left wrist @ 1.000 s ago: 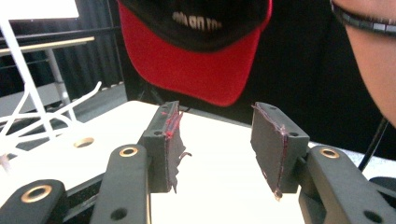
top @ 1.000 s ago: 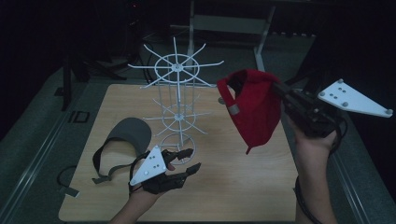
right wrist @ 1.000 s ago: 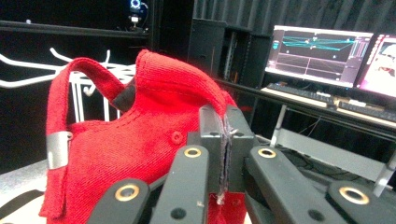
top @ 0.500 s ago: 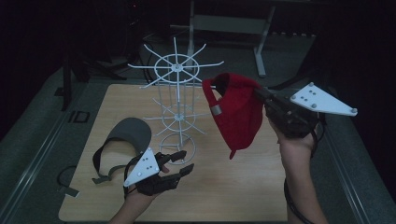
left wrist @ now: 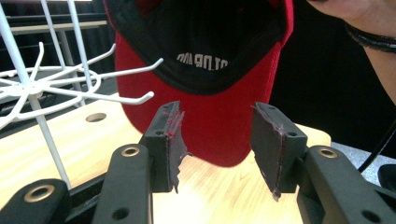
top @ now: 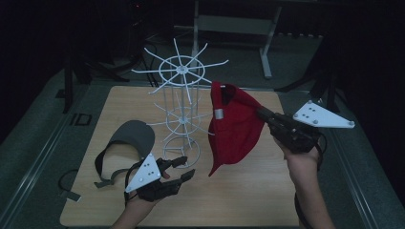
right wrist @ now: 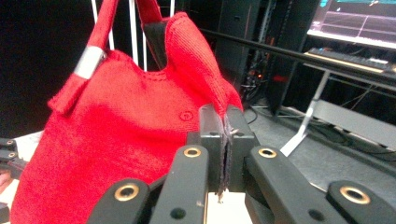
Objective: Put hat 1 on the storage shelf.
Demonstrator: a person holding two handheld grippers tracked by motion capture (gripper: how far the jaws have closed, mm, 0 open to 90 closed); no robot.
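The right gripper (top: 261, 113) is clamped on the fabric of a red cap (top: 234, 126), its jaws pressed together on a fold at the cap's right edge, as the right gripper view (right wrist: 225, 135) shows. The cap hangs in the air to the left of that gripper, above the wooden table (top: 267, 200), with its brim pointing down and its back strap with a silver buckle (top: 218, 114) at the top. Just left of the cap stands a white wire rack (top: 179, 102) with hooks radiating from its rings. The left gripper (top: 184, 168) sits low at the near left of the table, jaws spread wide with nothing between them; in its own view (left wrist: 217, 140) the cap's brim hangs beyond the gap. A grey visor (top: 130, 139) lies on the table just left of the left gripper, near the rack's base.
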